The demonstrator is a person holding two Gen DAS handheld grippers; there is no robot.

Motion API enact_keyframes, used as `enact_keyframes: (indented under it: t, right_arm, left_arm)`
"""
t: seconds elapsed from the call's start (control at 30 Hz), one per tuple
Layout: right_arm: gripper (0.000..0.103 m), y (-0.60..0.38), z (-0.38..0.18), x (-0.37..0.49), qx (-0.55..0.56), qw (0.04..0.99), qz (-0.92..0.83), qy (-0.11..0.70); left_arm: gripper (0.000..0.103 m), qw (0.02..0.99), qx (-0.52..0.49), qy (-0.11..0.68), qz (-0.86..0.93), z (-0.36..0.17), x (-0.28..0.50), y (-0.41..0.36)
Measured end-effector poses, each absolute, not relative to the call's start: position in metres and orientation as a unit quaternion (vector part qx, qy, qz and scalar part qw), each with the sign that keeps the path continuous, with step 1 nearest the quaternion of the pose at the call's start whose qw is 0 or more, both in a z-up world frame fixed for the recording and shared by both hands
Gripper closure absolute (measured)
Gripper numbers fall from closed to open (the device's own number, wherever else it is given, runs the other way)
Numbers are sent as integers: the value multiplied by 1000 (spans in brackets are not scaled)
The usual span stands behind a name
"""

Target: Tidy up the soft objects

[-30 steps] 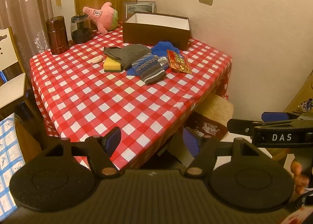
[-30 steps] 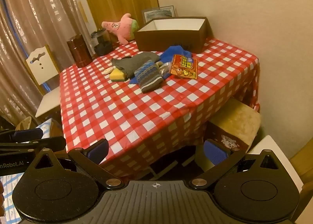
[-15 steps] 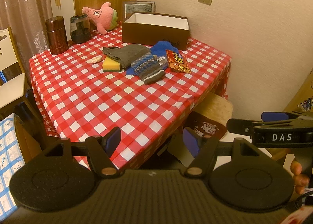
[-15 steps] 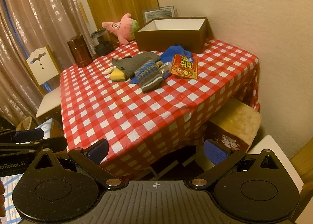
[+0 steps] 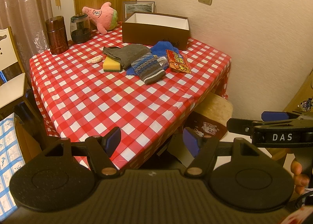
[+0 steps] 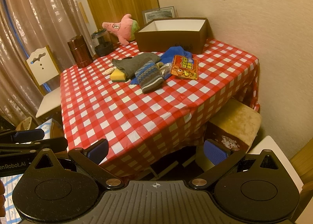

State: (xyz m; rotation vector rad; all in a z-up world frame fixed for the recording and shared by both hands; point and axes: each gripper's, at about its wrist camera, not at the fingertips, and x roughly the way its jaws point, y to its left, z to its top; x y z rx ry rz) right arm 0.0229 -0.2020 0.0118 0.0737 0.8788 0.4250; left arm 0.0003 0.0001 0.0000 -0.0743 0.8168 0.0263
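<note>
Both views have crept slightly nearer the tabletop (image 5: 109, 102) over the last second, and nothing on it has shifted.

Nearest, the left gripper (image 5: 152, 142) hangs off the tabletop's near corner with its jaws wide and nothing between them. The right gripper (image 6: 156, 150) is held the same way, jaws wide and bare, just before the hanging edge of the checked cloth (image 6: 156, 132). Each shows at the edge of the other's view. Below the cloth on the right sits a padded stool (image 6: 234, 120).

Past a broad stretch of bare cloth lies the pile of soft things, toward the far side. A striped sock (image 5: 149, 68) is closest, lying over a blue cloth (image 5: 163, 48). Just left of it a grey cloth (image 5: 129, 53) drapes onto a yellow sponge (image 5: 112, 65), with a small pale hair tie (image 5: 96, 59) a little further left. A red packet (image 5: 178, 60) lies flat to the right of the sock, touching the blue cloth.

Behind the pile stands an open brown box (image 5: 154, 33), its white inside in view, against the wall. At the far left are a brown canister (image 5: 56, 35), a dark jar (image 5: 80, 28) and a pink plush (image 5: 101, 16) near the box's left end. A framed picture (image 5: 138, 7) leans behind the box.
</note>
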Motion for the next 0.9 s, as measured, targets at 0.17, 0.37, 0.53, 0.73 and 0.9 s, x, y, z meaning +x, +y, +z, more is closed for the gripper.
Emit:
enact_keyframes:
  t: [0.17,0.37,0.53,0.73,0.9]
  right_arm:
    - [0,-202,12,24,36,883,204,422]
    - [0,-201,12,25,36,883,204,421]
    - [0,-200,13,27,36,883,204,421]
    - [0,-199,13,29,36,883,204,421]
    - [0,-198,13,31,36,883,204,421]
  left_arm:
    - [35,917,-36,396,12,0,0,0]
    - [35,917,-36,397,12,0,0,0]
    - [35,917,-36,397,13,0,0,0]
    - [35,917,-36,397,12,0,0,0]
    - [35,917,-36,397,12,0,0,0]
